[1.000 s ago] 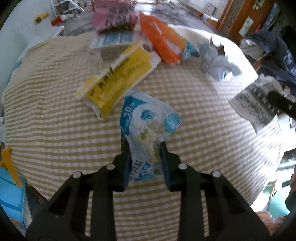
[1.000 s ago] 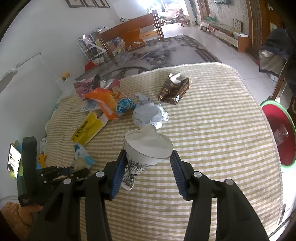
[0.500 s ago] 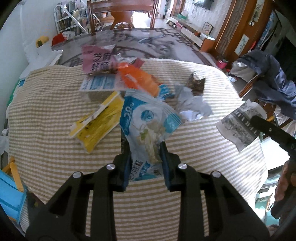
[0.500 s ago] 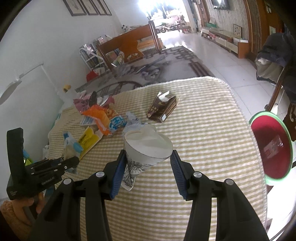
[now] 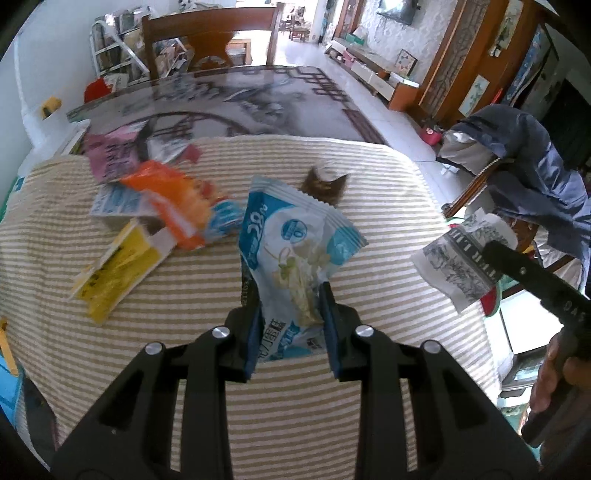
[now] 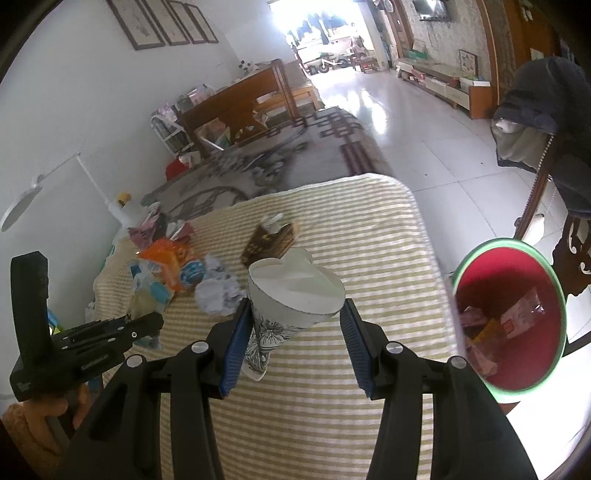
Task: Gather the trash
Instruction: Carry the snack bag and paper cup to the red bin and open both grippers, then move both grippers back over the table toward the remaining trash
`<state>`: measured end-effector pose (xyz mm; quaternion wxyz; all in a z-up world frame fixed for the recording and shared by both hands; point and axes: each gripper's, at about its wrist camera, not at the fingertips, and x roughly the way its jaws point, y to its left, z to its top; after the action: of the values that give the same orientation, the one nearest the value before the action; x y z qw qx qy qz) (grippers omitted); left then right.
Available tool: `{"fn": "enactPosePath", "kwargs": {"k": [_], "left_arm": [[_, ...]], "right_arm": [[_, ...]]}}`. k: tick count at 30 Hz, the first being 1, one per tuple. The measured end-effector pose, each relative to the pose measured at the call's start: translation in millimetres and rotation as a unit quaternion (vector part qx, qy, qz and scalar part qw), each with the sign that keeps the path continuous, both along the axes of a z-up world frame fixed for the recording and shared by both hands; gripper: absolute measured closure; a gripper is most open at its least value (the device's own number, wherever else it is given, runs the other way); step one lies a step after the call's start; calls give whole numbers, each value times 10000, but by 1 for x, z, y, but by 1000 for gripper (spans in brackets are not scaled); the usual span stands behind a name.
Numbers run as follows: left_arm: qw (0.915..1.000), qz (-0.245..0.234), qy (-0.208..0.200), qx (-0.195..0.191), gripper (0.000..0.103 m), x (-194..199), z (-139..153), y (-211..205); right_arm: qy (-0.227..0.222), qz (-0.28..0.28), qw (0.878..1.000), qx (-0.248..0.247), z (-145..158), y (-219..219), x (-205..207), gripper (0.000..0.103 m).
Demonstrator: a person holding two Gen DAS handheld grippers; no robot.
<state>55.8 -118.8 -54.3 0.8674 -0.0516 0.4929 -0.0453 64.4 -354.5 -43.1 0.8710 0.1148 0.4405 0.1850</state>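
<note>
Left claw (image 5: 291,325) pinches a blue snack wrapper (image 5: 295,251); right claw (image 6: 295,336) clamps a crumpled paper cup (image 6: 291,295) (red bin (image 6: 509,317) alongside).

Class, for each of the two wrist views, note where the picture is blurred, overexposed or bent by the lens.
Left wrist view: the orange wrapper and yellow packet are smeared by motion blur, while the blue snack bag stays sharp; the tablecloth stripes bow. Right wrist view: the doorway is blown out white, glare streaks the floor, and the bin stretches near the edge.
</note>
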Motion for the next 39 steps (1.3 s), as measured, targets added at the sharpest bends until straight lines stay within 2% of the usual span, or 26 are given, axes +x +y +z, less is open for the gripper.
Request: {"fn": "enactPosePath", "kwargs": {"k": [8,14,20,24,28,30,31,32,34,39], "left_arm": [[9987,-513,-44,-35,75,24,6,-73],[9946,-1020,17,-190,75,47,4,-133],[9859,-1588,314,-430,75,67,-12,-199],[9786,-1970,446,-401,75,74,-20,-237],[9714,-2290,512,-362,74,83,-25,-271],[9684,-2399,589,-353,63,88,-27,-282],[9686,-2400,577,-305,44,90,-28,-286],[9701,-2359,491,-298,39,91,-26,-287],[9709,-2325,466,-345,39,92,-24,-287],[9751,-2149,444,-315,39,87,-21,-267]], "right_arm": [[-33,-360,9993,94,3,-56,5,56],[-67,-961,9953,82,6,-117,7,56],[85,-1661,9861,-62,-3,-182,3,56],[346,-2103,9770,-112,-17,-220,0,56],[504,-2309,9716,-87,-26,-242,-2,55],[526,-2304,9716,-58,-27,-247,1,54],[537,-2308,9715,-33,-27,-248,1,54],[577,-2311,9712,20,-29,-250,2,49],[594,-2362,9699,75,-30,-251,3,41],[647,-2319,9705,88,-32,-243,4,41]]}}
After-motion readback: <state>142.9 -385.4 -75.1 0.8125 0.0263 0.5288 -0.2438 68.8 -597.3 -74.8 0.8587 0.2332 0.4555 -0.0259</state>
